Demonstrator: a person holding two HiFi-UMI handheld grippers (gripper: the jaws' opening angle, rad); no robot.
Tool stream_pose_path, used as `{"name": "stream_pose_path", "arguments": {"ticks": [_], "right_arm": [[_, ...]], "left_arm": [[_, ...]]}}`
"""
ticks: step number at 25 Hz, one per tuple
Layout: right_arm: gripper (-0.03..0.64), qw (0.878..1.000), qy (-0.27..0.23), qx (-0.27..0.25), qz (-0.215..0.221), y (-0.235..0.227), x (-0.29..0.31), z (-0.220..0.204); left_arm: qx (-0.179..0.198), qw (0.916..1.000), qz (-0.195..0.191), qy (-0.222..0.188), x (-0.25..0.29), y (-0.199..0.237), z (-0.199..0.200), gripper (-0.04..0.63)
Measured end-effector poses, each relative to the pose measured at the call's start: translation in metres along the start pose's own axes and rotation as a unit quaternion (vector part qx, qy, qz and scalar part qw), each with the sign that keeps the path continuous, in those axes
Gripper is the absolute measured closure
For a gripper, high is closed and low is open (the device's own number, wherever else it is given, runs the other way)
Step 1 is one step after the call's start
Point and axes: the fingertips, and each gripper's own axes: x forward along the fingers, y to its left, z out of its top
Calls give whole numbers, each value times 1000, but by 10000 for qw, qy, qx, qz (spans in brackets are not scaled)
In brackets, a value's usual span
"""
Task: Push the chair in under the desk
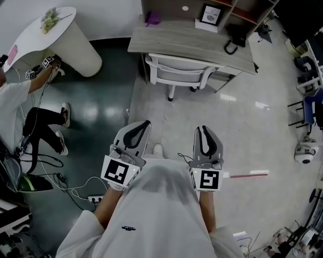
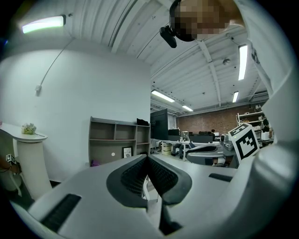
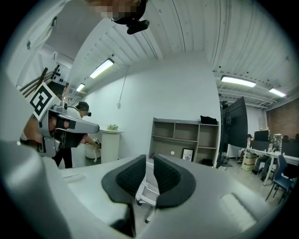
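Currently we stand on the pale floor (image 1: 242, 131), well apart from the desk (image 1: 192, 43) at the far side of the head view. The white chair (image 1: 179, 70) sits at the desk's front edge with its seat already partly under the top. Its backrest and wheeled base still show in front of the edge, so we judge the push as unfinished or only just begun.

Both tools are held close to our body and touch nothing. The left gripper (image 1: 145, 124) has its jaws fully closed and empty. The right gripper (image 1: 203, 129) has its jaws slightly apart, with nothing between them; the chair shows only far beyond the gap.

Possible faults from here:
- An off-centre push on the backrest may swivel the chair or roll it aside on its wheels.
- An armrest may catch the desk edge if the chair enters at an angle.
- A narrow jaw tip may slip off the backrest.
- A hard shove may jolt the desk and tip the picture frame (image 1: 210, 14) standing on it.
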Motion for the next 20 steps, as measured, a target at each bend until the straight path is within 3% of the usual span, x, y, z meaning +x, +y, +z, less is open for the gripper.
{"name": "stream_pose_path", "arguments": {"ticks": [20], "right_arm": [[577,9999,159,-9,53,0,3,0]], "left_arm": [[-93,9999,-89,59,9,-1,-9,588]]}}
